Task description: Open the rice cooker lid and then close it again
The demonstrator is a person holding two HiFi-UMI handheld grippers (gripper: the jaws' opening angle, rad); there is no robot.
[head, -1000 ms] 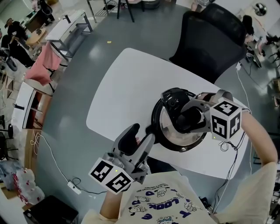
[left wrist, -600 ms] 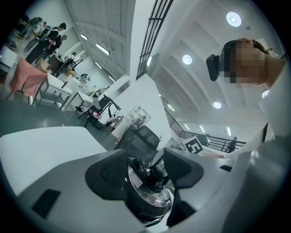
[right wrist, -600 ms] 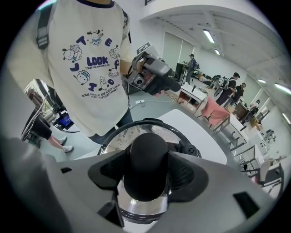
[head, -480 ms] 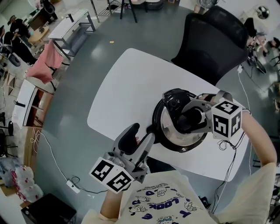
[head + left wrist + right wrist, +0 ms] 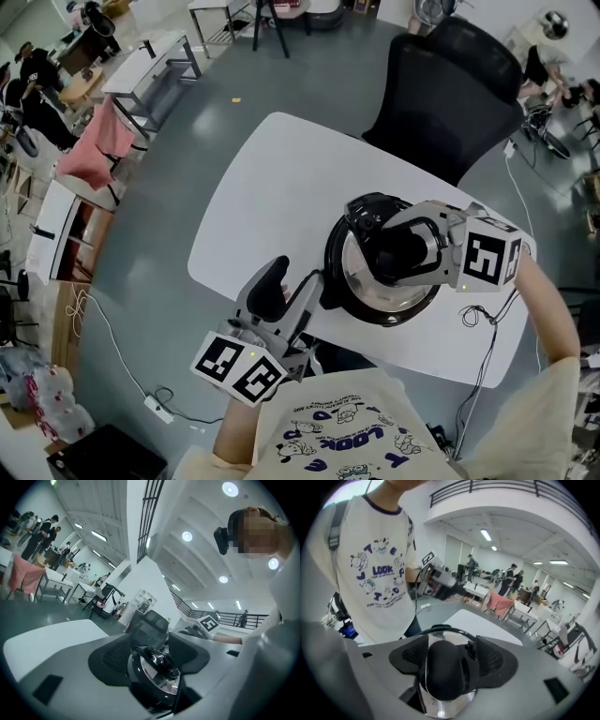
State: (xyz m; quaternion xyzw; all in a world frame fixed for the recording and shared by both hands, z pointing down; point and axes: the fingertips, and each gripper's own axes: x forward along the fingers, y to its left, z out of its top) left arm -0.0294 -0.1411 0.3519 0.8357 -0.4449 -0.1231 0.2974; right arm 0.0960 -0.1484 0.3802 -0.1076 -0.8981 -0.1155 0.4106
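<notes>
The rice cooker (image 5: 380, 314) sits on the white desk (image 5: 272, 187) near the person's edge, its silver lid (image 5: 358, 269) down. The lid's black knob (image 5: 443, 672) stands between the right claw's (image 5: 394, 248) 2 jaws, which have just been opening wide and grip nothing. The left claw (image 5: 295, 286), also spread and empty, is just beside the cooker's wall.

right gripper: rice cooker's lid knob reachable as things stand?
Probably yes. The right gripper hangs right over the rice cooker, its jaws have just been opening, and the black lid knob stands between them. Nothing lies in the way; the left gripper sits off at the cooker's side.
</notes>
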